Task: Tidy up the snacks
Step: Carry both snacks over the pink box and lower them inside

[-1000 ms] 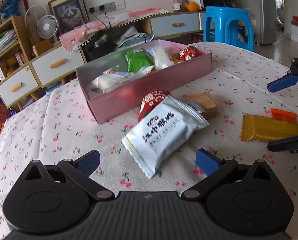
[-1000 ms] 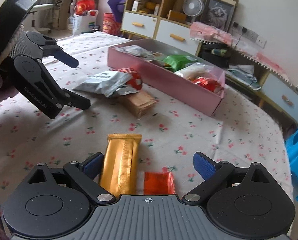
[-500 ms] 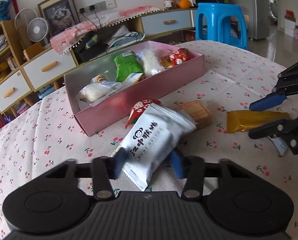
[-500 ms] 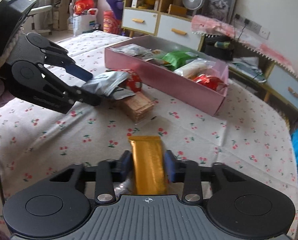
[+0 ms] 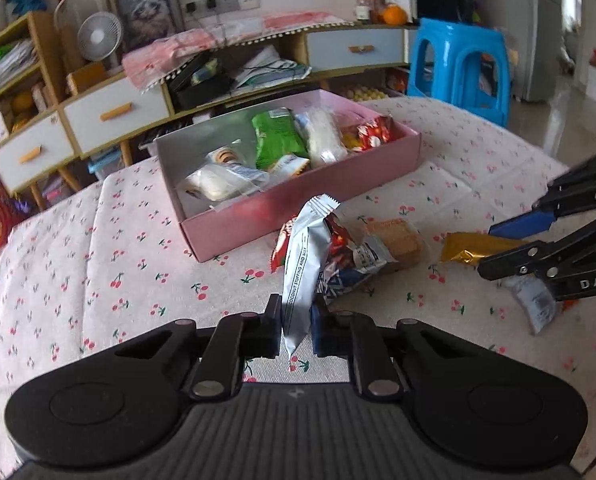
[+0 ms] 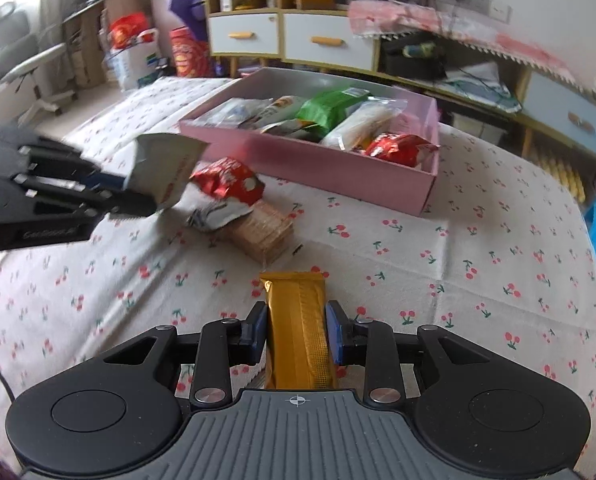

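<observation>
While crinkly silver packet [image 5: 303,264] stands pinched, ribbed gold bar [image 6: 298,332] sits gripped.

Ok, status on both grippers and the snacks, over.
Left gripper shut on silver packet. Right gripper shut on gold bar. Pink box ahead, part filled. Red packet and biscuit pack left on cloth.

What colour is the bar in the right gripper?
Gold bar, shown best in the right wrist view.
</observation>
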Motion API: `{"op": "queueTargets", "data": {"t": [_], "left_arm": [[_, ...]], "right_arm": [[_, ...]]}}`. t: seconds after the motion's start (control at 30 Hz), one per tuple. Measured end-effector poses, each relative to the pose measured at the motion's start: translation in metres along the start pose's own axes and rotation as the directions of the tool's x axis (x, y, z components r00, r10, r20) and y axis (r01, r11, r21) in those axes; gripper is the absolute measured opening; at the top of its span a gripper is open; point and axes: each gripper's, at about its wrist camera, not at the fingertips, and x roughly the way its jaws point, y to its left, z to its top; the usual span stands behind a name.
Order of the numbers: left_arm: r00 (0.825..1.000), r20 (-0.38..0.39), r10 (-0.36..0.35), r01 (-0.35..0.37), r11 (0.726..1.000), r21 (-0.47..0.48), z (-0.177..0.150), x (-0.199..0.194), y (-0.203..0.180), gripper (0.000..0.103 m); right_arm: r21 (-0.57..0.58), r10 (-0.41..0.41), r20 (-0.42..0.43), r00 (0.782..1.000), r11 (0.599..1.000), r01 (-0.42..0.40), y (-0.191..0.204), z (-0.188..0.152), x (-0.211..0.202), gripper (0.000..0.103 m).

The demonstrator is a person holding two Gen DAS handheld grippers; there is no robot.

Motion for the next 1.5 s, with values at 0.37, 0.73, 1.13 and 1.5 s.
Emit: {"op": "queueTargets", "data": {"t": [0.37, 0.73, 1.13, 1.5], "left_arm": [[0.998, -0.017, -0.06, 0.056, 0.976, -0.208, 0.02, -0.005, 0.018, 0.012], [0.996, 0.048, -0.072, 0.084, 0.94, -0.332, 0.041, -0.015, 0.036, 0.012], [0.998, 0.066, -0.009, 0.04, 0.875, -0.482, 0.062, 0.014, 0.06, 0.012], [0.998, -0.042, 0.048, -0.062, 0.896, -0.44, 0.095, 0.047, 0.075, 0.012]], "right_arm": [[0.259, 0.011, 0.003, 1.0, 0.966, -0.011, -0.029, 0.042, -0.004, 0.029], [0.403, 0.053, 0.062, 0.997, 0.912, -0.074, -0.041, 0.087, 0.005, 0.029], [0.542, 0.089, 0.139, 0.986, 0.827, -0.15, -0.04, 0.122, 0.041, 0.029], [0.555, 0.164, 0.152, 0.975, 0.802, -0.222, -0.052, 0.139, 0.07, 0.029]]}}
